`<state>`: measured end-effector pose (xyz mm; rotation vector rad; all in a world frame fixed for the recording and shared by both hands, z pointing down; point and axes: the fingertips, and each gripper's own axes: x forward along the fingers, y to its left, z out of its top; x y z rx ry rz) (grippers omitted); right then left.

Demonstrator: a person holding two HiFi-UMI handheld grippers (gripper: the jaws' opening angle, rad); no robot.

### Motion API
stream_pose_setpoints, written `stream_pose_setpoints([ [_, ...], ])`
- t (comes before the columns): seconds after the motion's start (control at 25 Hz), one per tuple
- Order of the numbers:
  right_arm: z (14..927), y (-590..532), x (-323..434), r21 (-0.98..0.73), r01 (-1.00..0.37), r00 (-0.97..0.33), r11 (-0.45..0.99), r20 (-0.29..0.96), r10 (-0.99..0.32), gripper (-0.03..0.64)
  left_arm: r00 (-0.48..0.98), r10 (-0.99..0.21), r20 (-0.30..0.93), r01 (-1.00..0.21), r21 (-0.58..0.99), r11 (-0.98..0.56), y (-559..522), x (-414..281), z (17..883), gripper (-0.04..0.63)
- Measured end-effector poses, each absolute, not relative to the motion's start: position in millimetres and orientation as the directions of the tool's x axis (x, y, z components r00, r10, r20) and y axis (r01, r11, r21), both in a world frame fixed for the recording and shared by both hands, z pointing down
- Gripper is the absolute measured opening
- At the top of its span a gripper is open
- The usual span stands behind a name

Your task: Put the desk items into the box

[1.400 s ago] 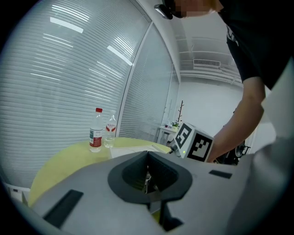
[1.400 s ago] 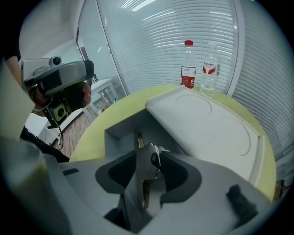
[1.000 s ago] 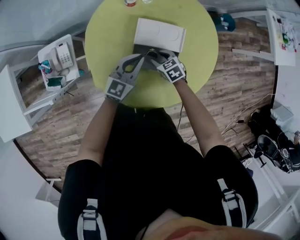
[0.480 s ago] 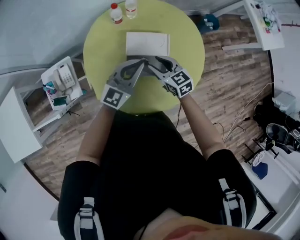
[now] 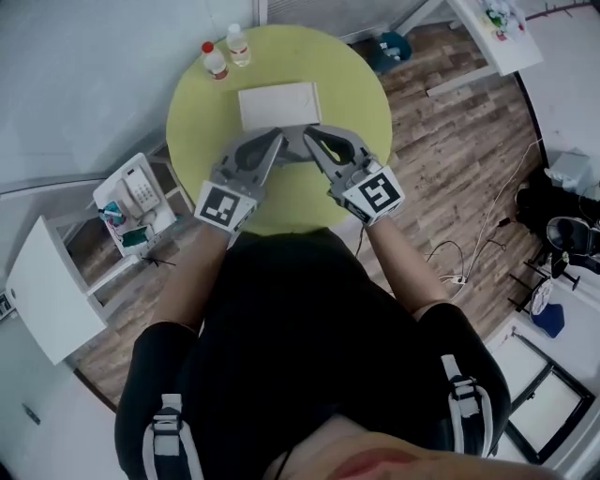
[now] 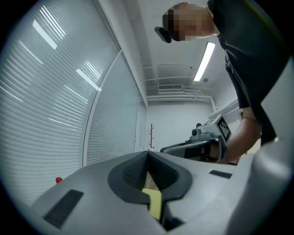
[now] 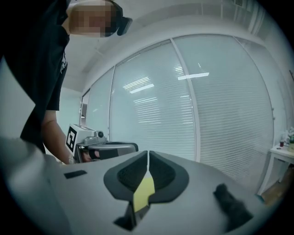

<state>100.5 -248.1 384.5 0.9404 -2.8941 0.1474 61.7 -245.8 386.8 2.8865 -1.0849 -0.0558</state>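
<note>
A closed white box (image 5: 278, 105) lies on the round yellow-green table (image 5: 356, 122). Both grippers hang well above the table, on the near side of the box, pointing level with their tips close together. My left gripper (image 5: 278, 137) (image 6: 148, 152) is shut with nothing between its dark pads. My right gripper (image 5: 308, 135) (image 7: 148, 153) has just been closing; its jaws now meet and hold nothing. Each gripper shows in the other's view: the right gripper (image 6: 202, 143) and the left gripper (image 7: 98, 148). No loose desk items are visible.
Two small bottles, one red-capped (image 5: 215, 60) and one clear (image 5: 238, 43), stand at the table's back left. A white cart with a telephone (image 5: 141, 195) stands left of the table. A white desk (image 5: 492, 28) is at the top right. Cables (image 5: 459, 272) lie on the wood floor.
Both grippers have risen away from the box toward the head camera. The right gripper's jaws have closed. The table and box look smaller and farther away.
</note>
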Motion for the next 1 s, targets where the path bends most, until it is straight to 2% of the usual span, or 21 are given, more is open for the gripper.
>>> stream_pose_setpoints([
  [0.44,351,-229,107,-0.012,-0.625,-0.779,0.780,0.078,-0.623,0.015,0.802,-0.596,-0.019,-0.596,0.029,-0.803,-229,79,362,0.011],
  [1.0,353,-214,101,-0.012,-0.617,-0.785,0.787,0.078,-0.614,0.015,0.807,-0.590,0.002,-0.590,0.025,-0.807,-213,77,365,0.012],
])
